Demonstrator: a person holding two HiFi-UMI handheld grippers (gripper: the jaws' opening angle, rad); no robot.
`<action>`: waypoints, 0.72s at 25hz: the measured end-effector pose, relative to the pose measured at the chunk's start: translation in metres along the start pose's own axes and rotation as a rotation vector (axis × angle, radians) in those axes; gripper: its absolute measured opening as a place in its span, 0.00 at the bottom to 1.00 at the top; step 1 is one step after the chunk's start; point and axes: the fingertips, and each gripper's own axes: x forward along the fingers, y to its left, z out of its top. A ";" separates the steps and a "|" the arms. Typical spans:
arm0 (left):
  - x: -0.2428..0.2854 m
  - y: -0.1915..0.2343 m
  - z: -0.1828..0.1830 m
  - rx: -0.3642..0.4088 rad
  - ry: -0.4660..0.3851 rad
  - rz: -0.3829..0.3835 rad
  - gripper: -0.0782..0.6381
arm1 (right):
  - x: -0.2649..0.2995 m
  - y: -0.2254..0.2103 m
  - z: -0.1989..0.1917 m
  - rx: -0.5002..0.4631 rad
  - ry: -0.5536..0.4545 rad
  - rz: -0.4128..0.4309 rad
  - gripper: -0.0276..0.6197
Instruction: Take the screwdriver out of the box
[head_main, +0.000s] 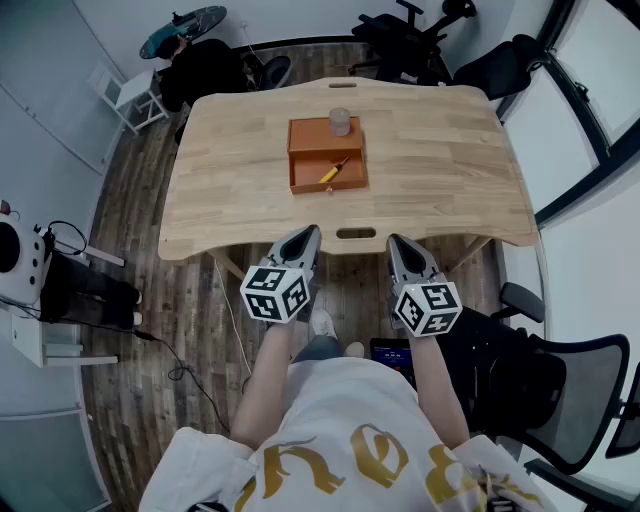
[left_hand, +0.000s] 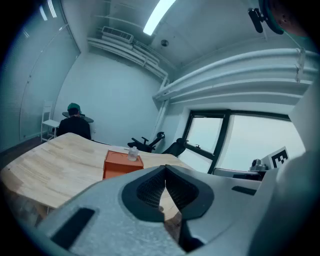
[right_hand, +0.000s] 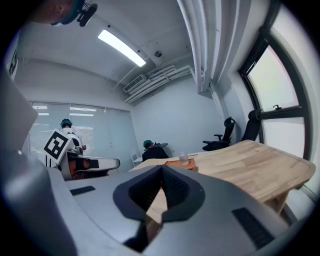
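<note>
Two units, left gripper and right gripper: jaws of both closed on nothing, held just short of table near edge. Orange box ahead of both, well apart, closer to left gripper's line. Screwdriver, yellow handle, lies slanted inside box. Small clear bottle stands on far part of box.

Likely faults:
- Approach with jaws unopened: screwdriver shoved, not gripped.
- Jaw strikes box wall: box slides, bottle topples.
- Shallow pinch on flat-lying tool: slip.
</note>
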 end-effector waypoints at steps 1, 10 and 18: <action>-0.001 -0.001 -0.001 0.006 0.001 -0.003 0.12 | 0.000 0.001 -0.001 0.000 0.000 0.003 0.06; -0.017 -0.004 -0.006 -0.013 -0.003 -0.022 0.12 | -0.006 0.017 -0.009 0.010 0.007 0.029 0.06; -0.023 -0.004 -0.007 -0.008 0.004 -0.019 0.12 | -0.007 0.017 -0.010 0.082 -0.011 0.037 0.06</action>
